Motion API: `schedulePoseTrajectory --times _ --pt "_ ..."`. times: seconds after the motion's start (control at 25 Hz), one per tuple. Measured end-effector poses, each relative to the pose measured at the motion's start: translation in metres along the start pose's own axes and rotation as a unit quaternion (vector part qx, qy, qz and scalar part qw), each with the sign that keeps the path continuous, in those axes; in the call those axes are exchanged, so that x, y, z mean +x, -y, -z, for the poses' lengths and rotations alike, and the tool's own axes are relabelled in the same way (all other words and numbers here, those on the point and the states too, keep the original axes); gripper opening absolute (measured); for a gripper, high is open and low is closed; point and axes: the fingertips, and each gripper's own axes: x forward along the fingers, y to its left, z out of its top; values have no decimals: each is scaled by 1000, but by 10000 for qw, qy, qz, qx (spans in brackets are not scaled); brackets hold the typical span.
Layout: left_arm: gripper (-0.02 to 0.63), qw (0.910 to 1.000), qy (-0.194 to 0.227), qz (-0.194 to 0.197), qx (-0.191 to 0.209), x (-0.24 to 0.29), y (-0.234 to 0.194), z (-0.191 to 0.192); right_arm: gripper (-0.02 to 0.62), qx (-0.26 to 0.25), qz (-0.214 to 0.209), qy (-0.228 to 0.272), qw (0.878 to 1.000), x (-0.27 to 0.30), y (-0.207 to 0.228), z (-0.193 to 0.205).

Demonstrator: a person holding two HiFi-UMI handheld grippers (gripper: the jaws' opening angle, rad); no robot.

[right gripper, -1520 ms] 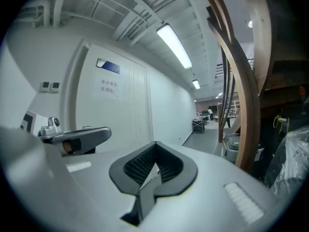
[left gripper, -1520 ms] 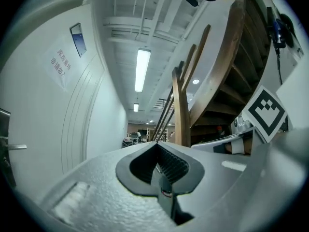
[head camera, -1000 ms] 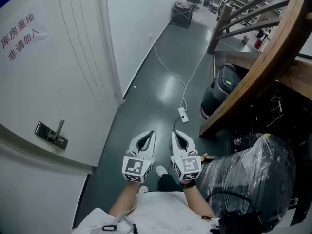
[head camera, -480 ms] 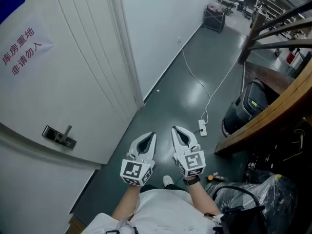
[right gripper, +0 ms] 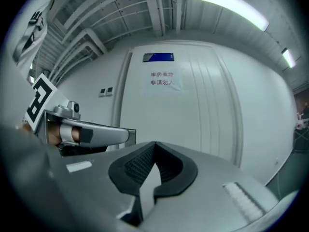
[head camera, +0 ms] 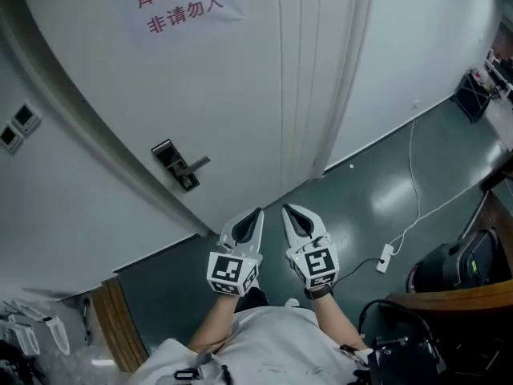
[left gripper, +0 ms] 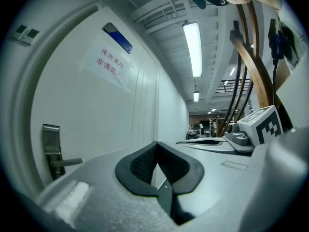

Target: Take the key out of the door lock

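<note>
A white door (head camera: pixel 240 79) fills the upper head view, with a paper sign in red characters (head camera: pixel 180 2) near its top. Its metal lock plate and lever handle (head camera: pixel 180 165) sit left of centre; the same lock plate and handle (left gripper: pixel 53 153) show at the left of the left gripper view. I cannot make out a key in the lock. My left gripper (head camera: pixel 256 213) and right gripper (head camera: pixel 286 210) are side by side low in the middle, both shut and empty, well short of the door. The right gripper view shows the door (right gripper: pixel 193 120) ahead and the left gripper's body (right gripper: pixel 82 132).
Two wall switches (head camera: pixel 18 127) sit left of the door frame. A white cable and power strip (head camera: pixel 386 257) lie on the dark floor at right. A black machine (head camera: pixel 461 263) and dark bag (head camera: pixel 401 351) stand at lower right. Wooden stair rails (left gripper: pixel 251 66) rise on the right.
The head view has swung left toward the door: lock and sign now sit near the centre and the staircase has left the frame. Both grippers stay shut, side by side.
</note>
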Motion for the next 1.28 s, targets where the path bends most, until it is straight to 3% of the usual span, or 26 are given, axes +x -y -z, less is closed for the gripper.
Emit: schedulePoseTrajectory --times 0.24,0.36,0.48,0.56,0.68,0.88,0.96,1.04,1.16,1.28 --pt "2 9922 395 -1183 1 -52 -133 -25 3 -114 -1131 135 9934 113 -86 -21" --pt "2 9836 523 -1725 24 -87 -188 -27 3 -78 -1343 175 9907 153 -119 -29" --pt "2 9730 420 -2201 557 -116 -235 -23 5 167 -1465 244 9888 181 -150 -24" --pt "2 9676 278 -2418 664 -124 -265 -15 5 366 -1477 76 9883 197 -166 -9" --pt "3 9658 407 -2536 347 -132 -297 -10 4 521 -1572 -189 9860 211 -183 10" --pt "5 9625 266 -2675 353 -119 -353 -8 5 601 -1780 -375 9815 232 -193 24" --pt "75 9605 218 -2760 292 -110 -376 -6 5 659 -1869 -434 9792 240 -191 33" --pt "86 9598 160 -2793 205 -101 -393 -3 5 760 -1930 -526 9768 249 -191 42" --pt "154 9606 151 -2774 89 -92 -414 -2 5 728 -2063 -806 9724 262 -198 57" --pt "169 9629 203 -2690 112 -85 -427 -4 5 807 -2235 -1222 9636 267 -211 84"
